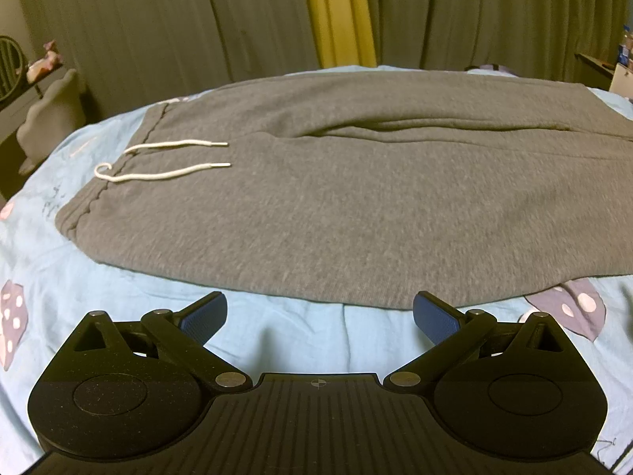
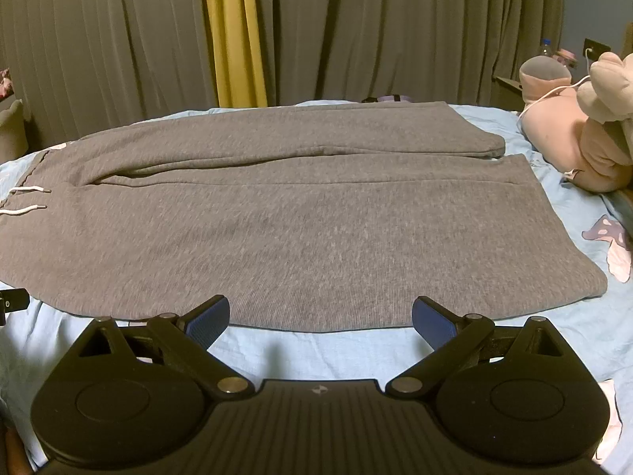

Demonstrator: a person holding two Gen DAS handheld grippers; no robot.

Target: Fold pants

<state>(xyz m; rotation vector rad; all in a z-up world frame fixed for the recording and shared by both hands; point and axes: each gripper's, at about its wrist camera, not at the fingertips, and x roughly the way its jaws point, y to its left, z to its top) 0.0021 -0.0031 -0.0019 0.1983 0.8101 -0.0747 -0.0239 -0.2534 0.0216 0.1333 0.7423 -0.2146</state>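
Grey sweatpants (image 1: pixel 336 206) lie flat across a light blue bed sheet (image 1: pixel 300 336), waistband to the left with white drawstrings (image 1: pixel 166 158), legs running right. In the right wrist view the pants (image 2: pixel 296 229) show both leg hems at the right, the far leg lying beside the near one. My left gripper (image 1: pixel 319 316) is open and empty, just short of the near edge of the pants toward the waist end. My right gripper (image 2: pixel 320 318) is open and empty, just short of the near edge of the near leg.
Grey and yellow curtains (image 2: pixel 233 39) hang behind the bed. Pink and grey plush toys (image 2: pixel 573 134) lie at the right end of the bed by the leg hems. A grey chair back (image 1: pixel 51 118) stands beyond the bed's left edge.
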